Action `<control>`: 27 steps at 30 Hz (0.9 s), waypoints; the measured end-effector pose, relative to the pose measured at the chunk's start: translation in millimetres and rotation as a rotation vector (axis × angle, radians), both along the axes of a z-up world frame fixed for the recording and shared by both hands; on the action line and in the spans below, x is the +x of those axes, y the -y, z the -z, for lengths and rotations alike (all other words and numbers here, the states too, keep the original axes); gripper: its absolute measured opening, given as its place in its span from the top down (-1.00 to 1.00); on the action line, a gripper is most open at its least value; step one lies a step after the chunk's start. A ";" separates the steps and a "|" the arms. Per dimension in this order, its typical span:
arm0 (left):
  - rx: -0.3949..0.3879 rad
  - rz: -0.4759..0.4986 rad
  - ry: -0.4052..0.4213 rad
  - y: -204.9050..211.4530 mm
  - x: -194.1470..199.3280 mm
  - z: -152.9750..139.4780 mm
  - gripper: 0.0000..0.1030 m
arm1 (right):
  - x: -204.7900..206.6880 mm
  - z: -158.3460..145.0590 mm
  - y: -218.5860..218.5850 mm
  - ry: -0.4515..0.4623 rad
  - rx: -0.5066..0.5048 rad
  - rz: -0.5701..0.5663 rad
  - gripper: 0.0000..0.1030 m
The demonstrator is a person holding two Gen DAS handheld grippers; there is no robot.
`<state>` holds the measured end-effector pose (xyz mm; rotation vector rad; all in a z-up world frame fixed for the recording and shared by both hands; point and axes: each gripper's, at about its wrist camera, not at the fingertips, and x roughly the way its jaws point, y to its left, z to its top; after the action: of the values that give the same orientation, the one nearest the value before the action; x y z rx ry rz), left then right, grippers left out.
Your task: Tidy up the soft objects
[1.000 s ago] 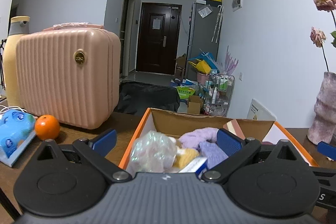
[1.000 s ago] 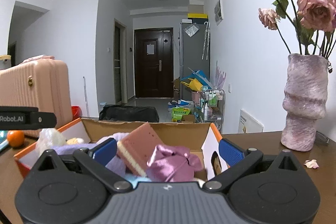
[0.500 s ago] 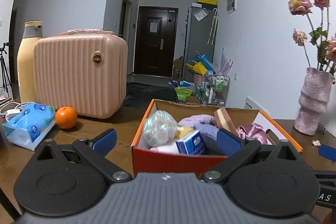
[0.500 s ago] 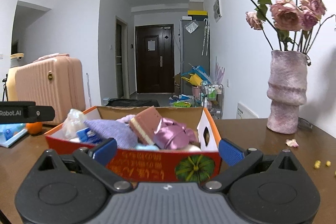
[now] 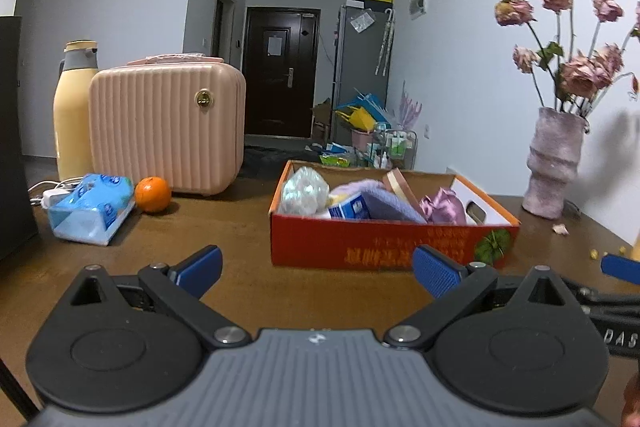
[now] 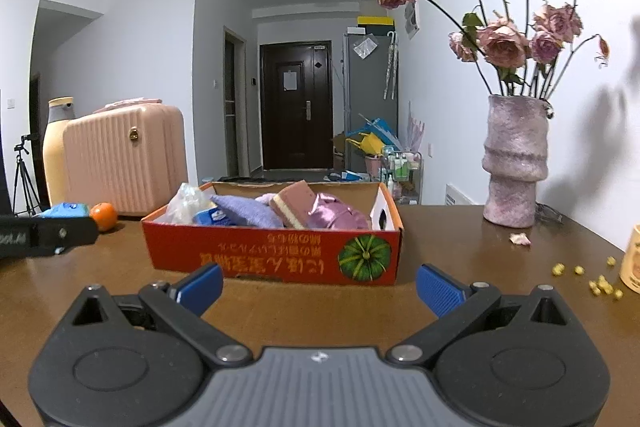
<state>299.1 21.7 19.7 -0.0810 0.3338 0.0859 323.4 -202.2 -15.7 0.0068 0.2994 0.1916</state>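
Left wrist view: the left gripper [image 5: 316, 269] is held with jaws wide apart and empty, short of the red cardboard box [image 5: 384, 247] on the brown worktop [image 5: 240, 227]. Right wrist view: the right gripper [image 6: 318, 285] is likewise spread and empty; the soft lilac towel [image 6: 248, 213] and shiny pink cloth [image 6: 336, 215] are seen packed inside, so little appears left.

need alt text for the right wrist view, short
An open right gripper hovers empty over a brown table, facing a red cardboard box filled with soft items. A vase of dried roses stands at right, a pink case at left.
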 end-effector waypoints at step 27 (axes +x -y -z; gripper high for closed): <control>0.049 0.089 0.066 23.6 -149.6 14.1 -1.00 | -161.4 -14.0 9.4 0.080 -0.016 -0.067 -1.00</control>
<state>149.5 -2.0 5.5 -0.0200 0.2685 0.0032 161.9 -211.6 -1.7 -0.0263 0.2214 0.2554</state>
